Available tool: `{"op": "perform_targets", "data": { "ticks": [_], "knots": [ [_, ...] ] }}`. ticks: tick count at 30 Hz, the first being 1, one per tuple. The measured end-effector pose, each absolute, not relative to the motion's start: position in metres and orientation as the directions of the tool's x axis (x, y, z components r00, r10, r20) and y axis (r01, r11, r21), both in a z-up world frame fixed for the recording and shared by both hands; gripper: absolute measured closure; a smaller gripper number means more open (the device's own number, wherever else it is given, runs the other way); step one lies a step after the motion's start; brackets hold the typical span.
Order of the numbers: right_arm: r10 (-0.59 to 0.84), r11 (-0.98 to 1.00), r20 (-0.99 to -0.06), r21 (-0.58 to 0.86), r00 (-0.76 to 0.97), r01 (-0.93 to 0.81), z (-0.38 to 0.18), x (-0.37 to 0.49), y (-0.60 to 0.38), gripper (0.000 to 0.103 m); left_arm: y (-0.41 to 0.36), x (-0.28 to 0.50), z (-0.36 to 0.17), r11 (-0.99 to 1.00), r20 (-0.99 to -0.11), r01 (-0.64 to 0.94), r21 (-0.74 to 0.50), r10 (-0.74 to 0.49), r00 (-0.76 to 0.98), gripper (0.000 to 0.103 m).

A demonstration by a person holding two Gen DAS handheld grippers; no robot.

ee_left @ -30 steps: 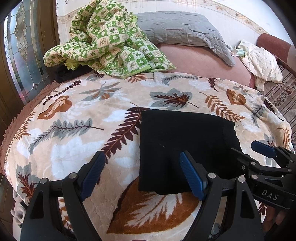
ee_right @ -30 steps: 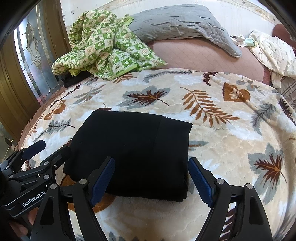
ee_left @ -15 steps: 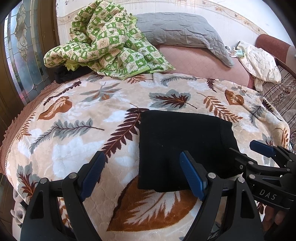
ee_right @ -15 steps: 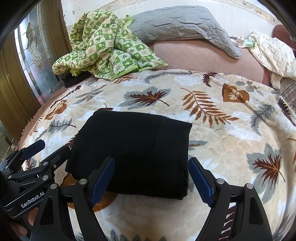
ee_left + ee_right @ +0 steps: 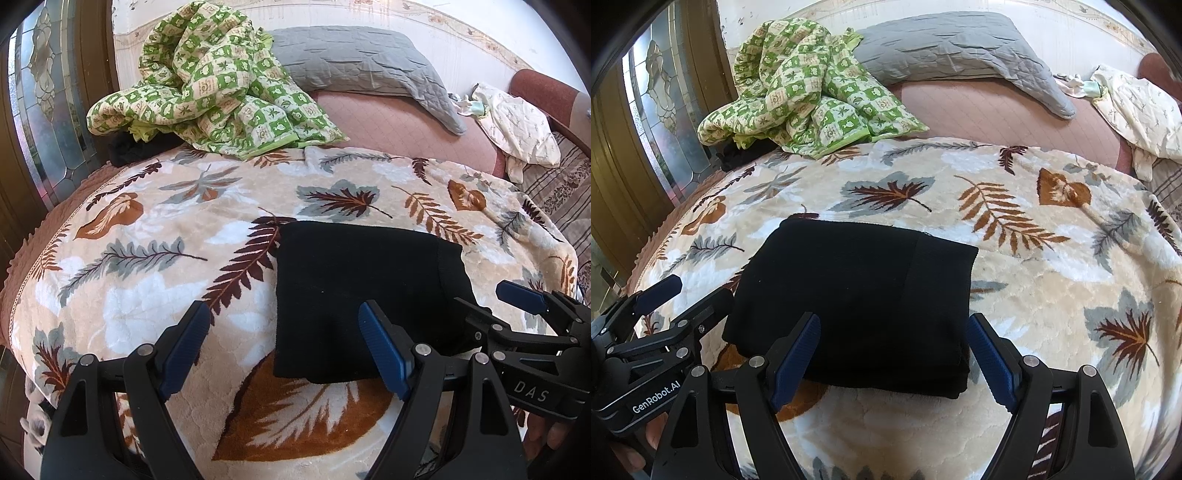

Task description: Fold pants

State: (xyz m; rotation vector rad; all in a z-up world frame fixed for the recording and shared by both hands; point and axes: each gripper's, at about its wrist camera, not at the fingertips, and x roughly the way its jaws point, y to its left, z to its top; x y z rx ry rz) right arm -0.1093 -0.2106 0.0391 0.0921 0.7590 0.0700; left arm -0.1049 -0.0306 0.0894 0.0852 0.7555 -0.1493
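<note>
Nearest the left wrist camera, the left gripper point(image 5: 284, 350) hangs with its blue-padded jaws spread wide and nothing between them, just short of the near left corner of the folded black pants point(image 5: 365, 295). The right gripper point(image 5: 894, 354) is likewise spread wide and empty, at the near right edge of the pants point(image 5: 857, 295). The pants lie as a flat, squared stack on the cream plush blanket with brown and grey leaf print point(image 5: 1052, 295). Beyond the pants, to the far left, a crumpled green-and-cream checked quilt point(image 5: 214, 92) is heaped. Behind the quilt and to its right rests a grey quilted pillow point(image 5: 953, 44). Far right of the pants lies a pale cream printed cloth point(image 5: 517, 125).
</note>
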Motion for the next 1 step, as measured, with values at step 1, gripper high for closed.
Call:
{"op": "perform_targets", "data": {
  "ticks": [1],
  "knots": [
    [0.096, 0.994, -0.684, 0.108, 0.723, -0.03, 0.0392, -0.1093, -0.2104, 0.02, -0.0302, -0.1046, 0.0892, 0.986, -0.689, 0.165, 0.022, -0.105, 0.717, 0.02]
  ]
}}
